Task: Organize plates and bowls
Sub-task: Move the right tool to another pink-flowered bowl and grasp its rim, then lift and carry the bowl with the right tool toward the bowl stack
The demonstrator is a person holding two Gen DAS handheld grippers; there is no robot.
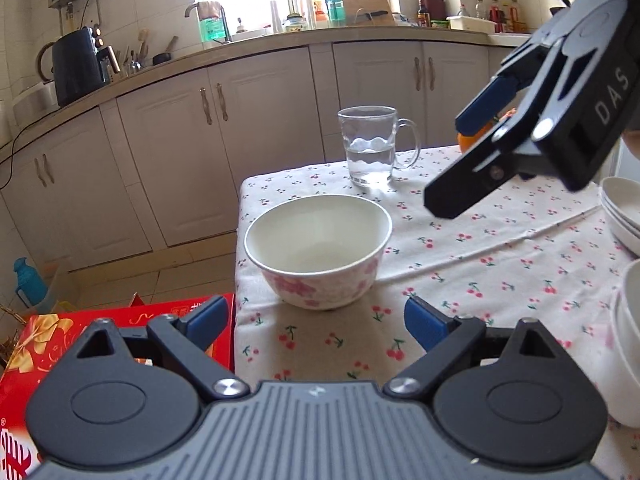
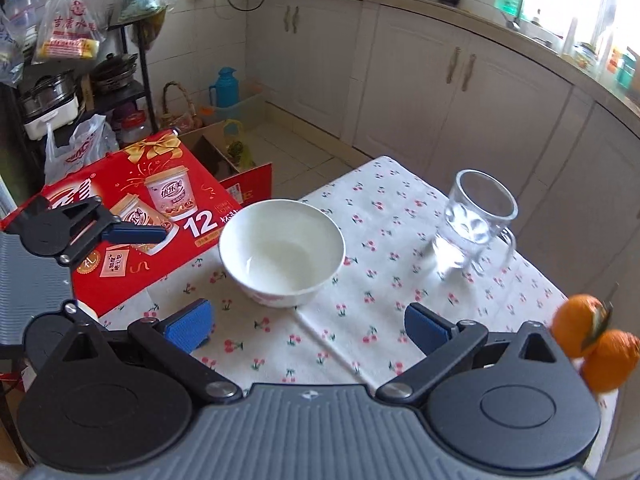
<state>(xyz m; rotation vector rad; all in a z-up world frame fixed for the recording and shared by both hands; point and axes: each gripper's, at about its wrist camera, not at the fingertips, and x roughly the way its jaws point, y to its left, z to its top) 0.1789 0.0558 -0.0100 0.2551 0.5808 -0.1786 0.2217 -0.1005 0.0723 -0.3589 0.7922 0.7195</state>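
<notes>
A white bowl with pink flowers (image 1: 318, 246) stands upright near the table's left corner on a cherry-print cloth (image 1: 480, 272); it also shows in the right wrist view (image 2: 282, 252). My left gripper (image 1: 316, 320) is open and empty, just short of the bowl. My right gripper (image 2: 306, 326) is open and empty, above the cloth short of the bowl; it also shows in the left wrist view (image 1: 460, 160), hanging over the table. Stacked white plates (image 1: 622, 212) and stacked white bowls (image 1: 628, 340) sit at the right edge.
A glass mug with water (image 1: 370, 146) stands behind the bowl, also in the right wrist view (image 2: 472, 224). Two oranges (image 2: 596, 344) lie at the right. A red carton (image 2: 132, 216) stands beside the table's left edge. Kitchen cabinets (image 1: 260, 128) lie beyond.
</notes>
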